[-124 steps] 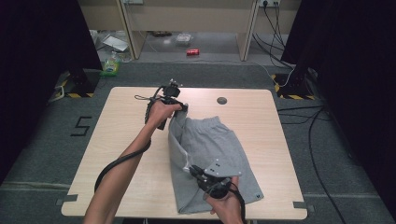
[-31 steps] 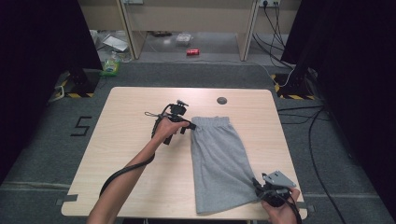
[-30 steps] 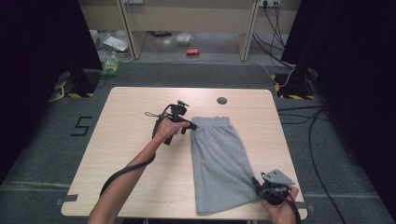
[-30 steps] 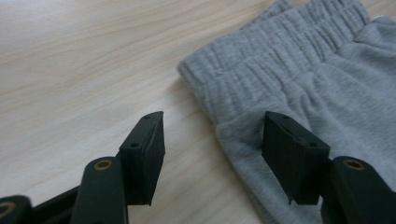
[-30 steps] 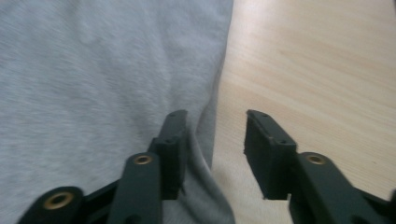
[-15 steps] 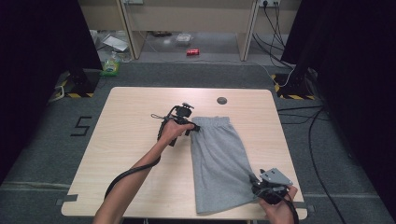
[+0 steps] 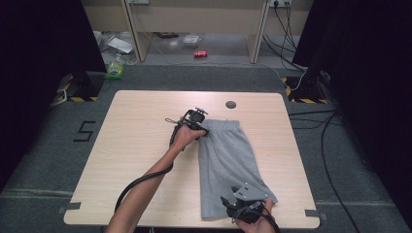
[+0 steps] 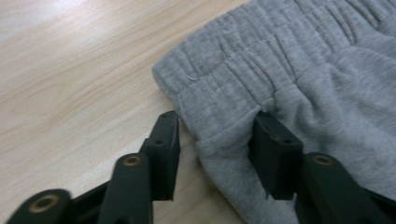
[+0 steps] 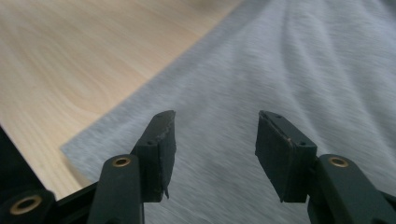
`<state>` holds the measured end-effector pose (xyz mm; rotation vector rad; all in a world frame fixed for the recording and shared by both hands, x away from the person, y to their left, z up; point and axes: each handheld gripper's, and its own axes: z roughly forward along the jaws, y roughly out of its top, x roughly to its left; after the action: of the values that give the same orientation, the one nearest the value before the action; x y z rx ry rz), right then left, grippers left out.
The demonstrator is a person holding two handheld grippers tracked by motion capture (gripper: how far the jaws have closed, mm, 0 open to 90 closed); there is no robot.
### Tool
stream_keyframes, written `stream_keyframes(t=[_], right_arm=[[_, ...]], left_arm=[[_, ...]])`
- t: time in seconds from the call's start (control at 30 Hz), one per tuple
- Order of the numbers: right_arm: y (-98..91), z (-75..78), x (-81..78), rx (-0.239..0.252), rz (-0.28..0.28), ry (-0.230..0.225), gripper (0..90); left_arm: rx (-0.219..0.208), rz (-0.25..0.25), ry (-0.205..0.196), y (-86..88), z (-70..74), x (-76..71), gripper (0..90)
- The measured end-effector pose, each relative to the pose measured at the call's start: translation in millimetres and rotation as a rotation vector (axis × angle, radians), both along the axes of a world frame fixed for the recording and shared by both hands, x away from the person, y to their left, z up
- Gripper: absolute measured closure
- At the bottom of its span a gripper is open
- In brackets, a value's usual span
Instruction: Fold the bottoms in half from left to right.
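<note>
Two hand-held grippers are working over grey shorts (image 7: pixel 228 165) lying folded lengthwise on the wooden bench (image 7: pixel 136 145). The left hand-held gripper (image 8: pixel 215 135) is sitting with jaws parted around the waistband corner, not pinching it. The right hand-held gripper (image 9: pixel 215 140) is hovering spread wide above the hem near the bench's front edge.

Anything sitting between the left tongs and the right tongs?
High view: only the folded grey fabric shorts span from left tongs to right tongs.
</note>
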<state>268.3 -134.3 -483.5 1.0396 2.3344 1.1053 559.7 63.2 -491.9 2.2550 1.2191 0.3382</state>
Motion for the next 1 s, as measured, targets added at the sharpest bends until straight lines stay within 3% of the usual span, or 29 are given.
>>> stream_keyframes(t=[0.13, 0.37, 0.53, 0.67, 0.8, 0.9, 1.0], right_arm=[[19.8, -3.5, 1.1, 0.016, 0.05, 0.018, 46.9], [54.0, -11.6, 3.0, -0.031, 0.124, 0.009, 46.5], [70.4, -17.2, 4.2, -0.053, 0.143, 0.029, 45.7], [74.8, -21.7, 5.2, -0.085, 0.124, 0.05, 45.9], [74.1, -27.1, 6.6, -0.096, 0.121, 0.061, 49.1], [74.7, -26.7, 6.3, -0.1, 0.117, 0.053, 56.3], [73.9, -26.5, 8.3, -0.101, 0.112, 0.048, 69.2]], left_arm=[[-0.008, -0.005, 0.001, 1.1, -0.3, 0.5, 58.0], [-0.016, -0.005, -0.01, 2.2, -1.5, -0.9, 58.4], [-0.013, -0.008, -0.012, 2.1, -1.4, -1.1, 58.4], [-0.013, -0.009, -0.012, 2.2, -1.5, -1.2, 58.4], [-0.01, -0.01, -0.006, 1.6, -1.0, -0.4, 58.5], [-0.007, -0.012, -0.004, 1.1, -0.6, -0.1, 59.1], [-0.004, -0.015, -0.005, 0.9, -0.5, 0.1, 59.6]])
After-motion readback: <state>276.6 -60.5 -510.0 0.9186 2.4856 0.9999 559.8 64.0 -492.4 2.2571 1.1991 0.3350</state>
